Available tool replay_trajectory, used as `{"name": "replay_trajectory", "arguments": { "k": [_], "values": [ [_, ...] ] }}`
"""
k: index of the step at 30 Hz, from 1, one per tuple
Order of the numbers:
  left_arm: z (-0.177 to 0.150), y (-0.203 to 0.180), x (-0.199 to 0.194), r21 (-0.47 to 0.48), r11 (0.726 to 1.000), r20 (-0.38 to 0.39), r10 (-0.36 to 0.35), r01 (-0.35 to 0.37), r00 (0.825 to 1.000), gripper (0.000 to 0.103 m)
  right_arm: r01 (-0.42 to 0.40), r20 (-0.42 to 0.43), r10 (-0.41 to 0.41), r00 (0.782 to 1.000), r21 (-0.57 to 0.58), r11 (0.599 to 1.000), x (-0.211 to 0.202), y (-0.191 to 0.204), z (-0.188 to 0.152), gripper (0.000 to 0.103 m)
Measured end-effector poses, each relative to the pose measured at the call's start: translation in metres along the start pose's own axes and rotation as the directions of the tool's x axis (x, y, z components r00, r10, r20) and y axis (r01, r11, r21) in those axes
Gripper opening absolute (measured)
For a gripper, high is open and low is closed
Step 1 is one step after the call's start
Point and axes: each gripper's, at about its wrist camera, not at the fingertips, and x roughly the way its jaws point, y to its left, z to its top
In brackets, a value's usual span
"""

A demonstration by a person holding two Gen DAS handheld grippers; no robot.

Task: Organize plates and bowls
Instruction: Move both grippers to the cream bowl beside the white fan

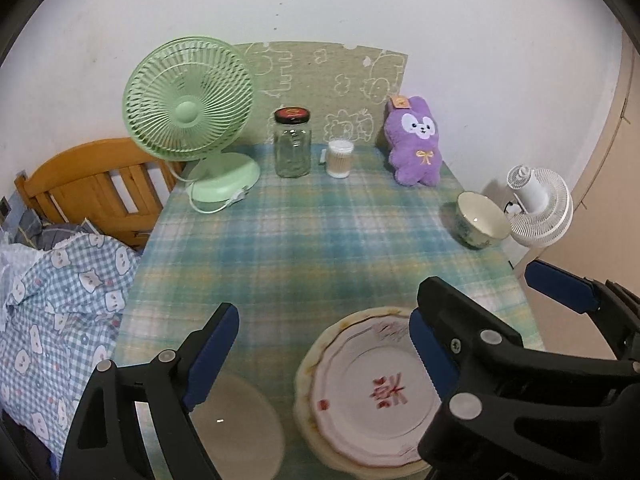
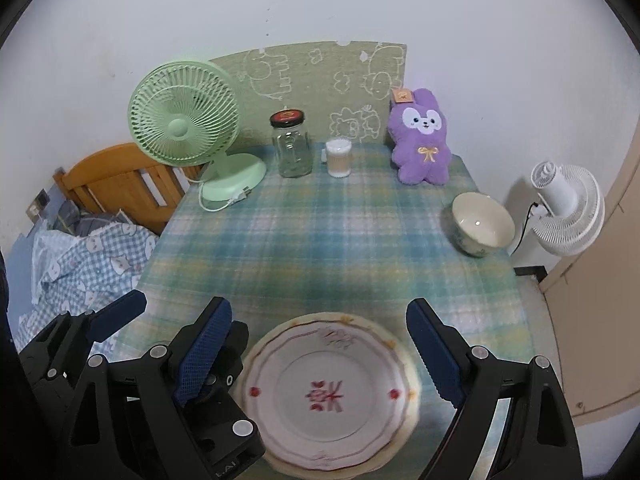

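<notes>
Both grippers hanging spread over the plate stack, nothing in either one

The white scalloped plate with red flower print [image 2: 326, 394] is sitting on a cream plate at the near edge of the blue-green plaid tablecloth [image 2: 320, 240]. The right gripper [image 2: 320, 360] is straddling it with jaws released, pads not touching. The left gripper [image 1: 320, 354] is hovering just beside, also spread and empty, over a blurry cream disc [image 1: 236, 428]. The cream ceramic bowl [image 2: 482, 224] is standing well apart at the right edge, near the purple plush bunny [image 2: 422, 142].
</notes>
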Motion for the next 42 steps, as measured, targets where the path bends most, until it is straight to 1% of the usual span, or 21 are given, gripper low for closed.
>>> {"name": "replay_trajectory", "arguments": {
  "k": [8, 16, 27, 29, 32, 35, 41, 42],
  "values": [
    [0.018, -0.047, 0.015, -0.015, 1.000, 0.005, 0.015, -0.015, 1.000, 0.088, 0.009, 0.000, -0.009, 1.000, -0.024, 1.000, 0.006, -0.048, 0.020, 0.091],
    [0.036, -0.091, 0.035, -0.009, 1.000, 0.018, 0.022, -0.022, 1.000, 0.088, 0.001, 0.021, -0.001, 1.000, -0.008, 1.000, 0.016, -0.101, 0.035, 0.091],
    [0.060, -0.143, 0.062, 0.008, 0.999, 0.017, 0.031, -0.031, 0.999, 0.088, -0.003, 0.026, 0.002, 1.000, 0.022, 1.000, 0.031, -0.159, 0.055, 0.091],
    [0.064, -0.151, 0.069, 0.010, 0.999, 0.010, 0.033, -0.033, 0.999, 0.088, -0.002, 0.023, 0.001, 1.000, 0.031, 1.000, 0.037, -0.170, 0.059, 0.091],
    [0.071, -0.163, 0.081, 0.016, 0.999, 0.001, 0.035, -0.035, 0.999, 0.084, 0.007, 0.024, -0.008, 1.000, 0.059, 0.998, 0.046, -0.189, 0.065, 0.091],
    [0.078, -0.176, 0.094, 0.020, 0.999, 0.000, 0.038, -0.038, 0.999, 0.084, 0.011, 0.028, -0.013, 1.000, 0.070, 0.997, 0.055, -0.205, 0.071, 0.090],
    [0.093, -0.202, 0.126, 0.048, 0.999, -0.008, 0.019, -0.019, 1.000, 0.084, 0.046, 0.026, -0.049, 0.998, 0.095, 0.994, 0.078, -0.239, 0.082, 0.090],
    [0.095, -0.206, 0.131, 0.052, 0.998, -0.009, 0.019, -0.019, 1.000, 0.083, 0.046, 0.024, -0.049, 0.999, 0.097, 0.994, 0.082, -0.243, 0.083, 0.088]
  ]
}}
